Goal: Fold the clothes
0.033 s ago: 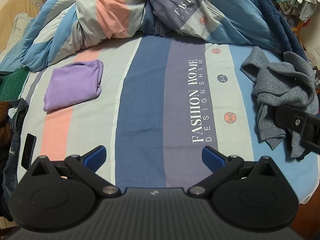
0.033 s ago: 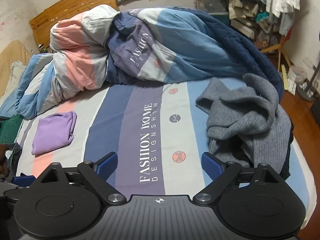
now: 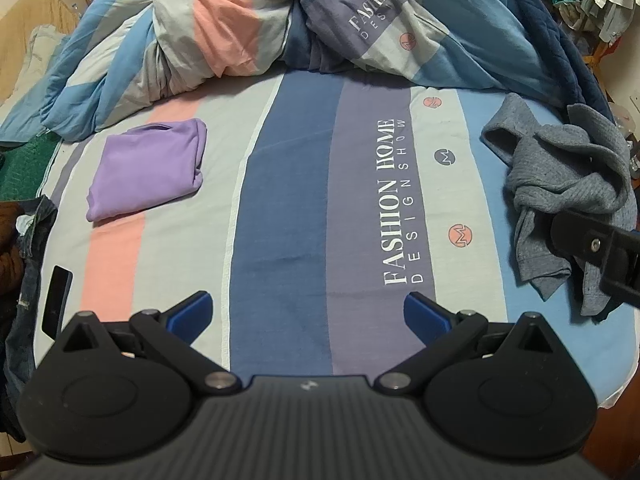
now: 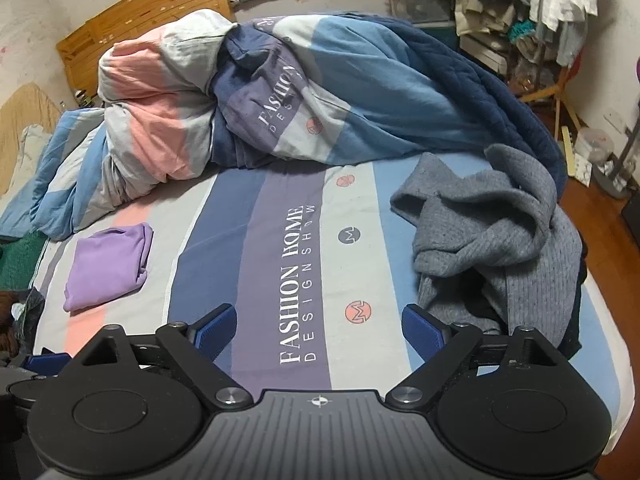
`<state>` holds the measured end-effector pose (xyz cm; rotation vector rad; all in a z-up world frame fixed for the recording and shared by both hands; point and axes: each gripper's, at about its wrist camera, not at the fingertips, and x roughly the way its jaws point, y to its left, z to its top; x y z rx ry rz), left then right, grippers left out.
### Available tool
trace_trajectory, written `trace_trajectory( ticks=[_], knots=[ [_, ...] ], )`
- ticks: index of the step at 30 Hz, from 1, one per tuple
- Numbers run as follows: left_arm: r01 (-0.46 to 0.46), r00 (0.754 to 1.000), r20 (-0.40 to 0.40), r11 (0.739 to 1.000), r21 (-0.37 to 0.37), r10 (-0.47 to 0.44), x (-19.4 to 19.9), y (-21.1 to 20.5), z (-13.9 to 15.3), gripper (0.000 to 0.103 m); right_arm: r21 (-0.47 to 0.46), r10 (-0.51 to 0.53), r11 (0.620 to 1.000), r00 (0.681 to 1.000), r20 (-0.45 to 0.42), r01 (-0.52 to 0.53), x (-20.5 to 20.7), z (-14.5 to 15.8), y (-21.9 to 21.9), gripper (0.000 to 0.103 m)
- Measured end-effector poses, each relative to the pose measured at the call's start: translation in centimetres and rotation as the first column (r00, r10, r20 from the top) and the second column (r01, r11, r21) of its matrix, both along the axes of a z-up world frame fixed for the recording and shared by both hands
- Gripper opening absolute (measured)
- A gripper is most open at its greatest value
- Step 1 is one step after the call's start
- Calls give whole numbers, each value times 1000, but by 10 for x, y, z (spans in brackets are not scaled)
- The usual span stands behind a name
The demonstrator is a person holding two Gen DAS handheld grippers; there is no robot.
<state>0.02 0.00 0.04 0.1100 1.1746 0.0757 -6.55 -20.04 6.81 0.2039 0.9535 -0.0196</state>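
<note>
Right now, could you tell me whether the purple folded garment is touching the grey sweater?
Apart. The left wrist view shows the purple folded garment and the grey sweater at opposite sides, with striped bedsheet between.

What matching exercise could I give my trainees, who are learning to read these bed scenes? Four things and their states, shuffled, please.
Things:
1. purple shirt
2. grey sweater
3. duvet
4. left gripper

States:
A. bunched up at the head of the bed
B. open, holding nothing
C. folded flat on the sheet
D. crumpled in a heap near the bed's right edge

Pairs: 1-C, 2-D, 3-A, 4-B
</note>
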Motion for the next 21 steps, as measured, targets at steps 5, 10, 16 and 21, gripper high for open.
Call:
trace_trajectory(
  ticks=[5, 10, 16, 21],
  knots=[
    [-2, 1000, -2, 1000, -26, 2, 0, 3, 2, 103, -6, 12, 1000, 1000, 10, -12, -3, -5, 2, 95],
    [-2, 1000, -8, 999, -33, 2, -4, 9, 0, 103, -23, 11, 1000, 1000, -12, -11, 0, -3, 3, 97],
    [-12, 1000, -13, 999, -35, 11, -3, 10, 0, 103, -27, 13, 1000, 1000, -15, -14, -2, -3, 3, 98],
    [-16, 1000, -15, 999, -35, 16, -2, 9, 0, 103, -39, 11, 999, 1000, -24, -12, -1, -3, 4, 99]
  ],
)
